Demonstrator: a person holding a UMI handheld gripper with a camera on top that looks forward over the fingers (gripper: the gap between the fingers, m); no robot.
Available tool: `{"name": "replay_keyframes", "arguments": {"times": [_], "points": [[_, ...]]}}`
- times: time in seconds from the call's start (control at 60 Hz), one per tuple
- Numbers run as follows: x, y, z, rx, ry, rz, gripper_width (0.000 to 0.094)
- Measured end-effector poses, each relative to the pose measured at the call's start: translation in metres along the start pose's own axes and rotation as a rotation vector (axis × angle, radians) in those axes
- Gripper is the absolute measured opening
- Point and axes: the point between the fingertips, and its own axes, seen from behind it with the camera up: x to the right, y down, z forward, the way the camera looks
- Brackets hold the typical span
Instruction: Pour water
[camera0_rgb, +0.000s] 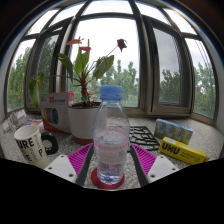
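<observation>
Inventory, largest first, placed from the water bottle (111, 135): bay window (110, 50) far behind it; 1 potted plant (84, 100) just behind, on my left; 1 white printed mug (32, 143) well to the left; 1 yellow box (183, 151) to the right. The bottle stands upright on 1 red coaster (108, 180), cap (112, 94) on, between my 2 pink pads (81, 158); my gripper (111, 165) is spread about it, gaps at both sides, so nothing grasped. Pouring, I judge, unstarted: gripping, lifting, uncapping and tipping remain.
</observation>
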Motion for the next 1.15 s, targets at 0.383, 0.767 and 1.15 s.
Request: {"name": "replay_keyframes", "arguments": {"times": [0.383,0.767,1.15], "points": [[0.005,-0.024,-0.123,-0.07,0.108,0.042,0.0858],[-0.044,-0.02,-0.334,-0.083,0.189,0.027,0.0855],[-0.081,0.002,-0.463,-0.101,0.184,-0.018,0.0854]]}}
